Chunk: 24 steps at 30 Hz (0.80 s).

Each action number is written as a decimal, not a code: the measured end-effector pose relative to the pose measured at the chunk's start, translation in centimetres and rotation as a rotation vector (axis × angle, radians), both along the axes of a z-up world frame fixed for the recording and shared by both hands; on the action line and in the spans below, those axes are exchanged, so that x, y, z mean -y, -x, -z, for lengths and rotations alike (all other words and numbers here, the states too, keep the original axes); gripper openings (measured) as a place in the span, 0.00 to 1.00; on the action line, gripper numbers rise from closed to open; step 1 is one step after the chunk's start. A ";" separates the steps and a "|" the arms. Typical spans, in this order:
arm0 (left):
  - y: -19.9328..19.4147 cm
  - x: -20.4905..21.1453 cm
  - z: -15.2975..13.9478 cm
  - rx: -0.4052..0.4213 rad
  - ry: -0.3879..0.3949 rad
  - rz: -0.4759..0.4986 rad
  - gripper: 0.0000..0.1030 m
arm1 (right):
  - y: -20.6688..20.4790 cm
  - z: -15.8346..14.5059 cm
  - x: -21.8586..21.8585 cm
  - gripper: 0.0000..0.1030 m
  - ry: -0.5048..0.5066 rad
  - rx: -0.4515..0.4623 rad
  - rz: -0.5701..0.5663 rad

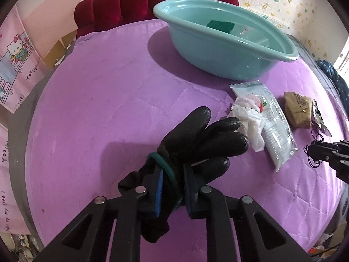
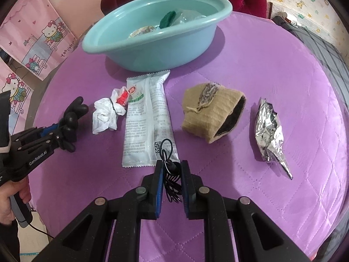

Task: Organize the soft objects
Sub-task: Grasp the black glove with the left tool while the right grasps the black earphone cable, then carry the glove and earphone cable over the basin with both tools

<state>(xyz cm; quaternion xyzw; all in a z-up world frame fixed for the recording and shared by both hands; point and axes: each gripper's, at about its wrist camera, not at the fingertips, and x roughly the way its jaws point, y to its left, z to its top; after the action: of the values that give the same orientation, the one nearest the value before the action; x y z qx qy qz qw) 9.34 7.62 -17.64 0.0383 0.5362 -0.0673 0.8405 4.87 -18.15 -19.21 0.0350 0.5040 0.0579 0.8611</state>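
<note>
Here we pinch a black glove (image 1: 196, 144) at its cuff in our left tongs (image 1: 172, 187), above the near part of the purple bed (image 1: 109, 100). Our right tongs (image 2: 172, 172) clamp a coiled black cord (image 2: 172, 183) just near a white packet (image 2: 146, 120). The teal basin (image 2: 152, 43) sits far.

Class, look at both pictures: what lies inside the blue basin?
Inside the basin: a green sponge, a patterned packet and some clear plastic wrap. Its near wall hides the bottom.
</note>
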 end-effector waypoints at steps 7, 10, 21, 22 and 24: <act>1.5 1.4 -2.3 0.017 0.023 -0.009 0.17 | 0.5 -1.6 0.4 0.14 -0.001 0.012 -0.020; 2.0 1.8 -3.1 0.020 0.030 -0.002 0.17 | 0.7 -2.0 0.3 0.14 0.001 0.016 -0.027; 2.3 3.0 -5.9 0.058 0.055 0.037 0.17 | 1.0 -3.8 0.0 0.14 0.017 0.046 -0.042; 2.4 3.1 -6.2 0.062 0.060 0.039 0.17 | 1.0 -4.2 -0.1 0.14 0.021 0.052 -0.044; 2.4 3.2 -6.9 0.074 0.069 0.044 0.17 | 1.0 -4.9 0.0 0.14 0.025 0.064 -0.045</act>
<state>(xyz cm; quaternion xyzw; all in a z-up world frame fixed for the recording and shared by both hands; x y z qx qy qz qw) 6.98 4.41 -10.74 0.0236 0.5013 -0.1030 0.8588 3.85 -18.11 -14.29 0.0109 0.4775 0.0722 0.8756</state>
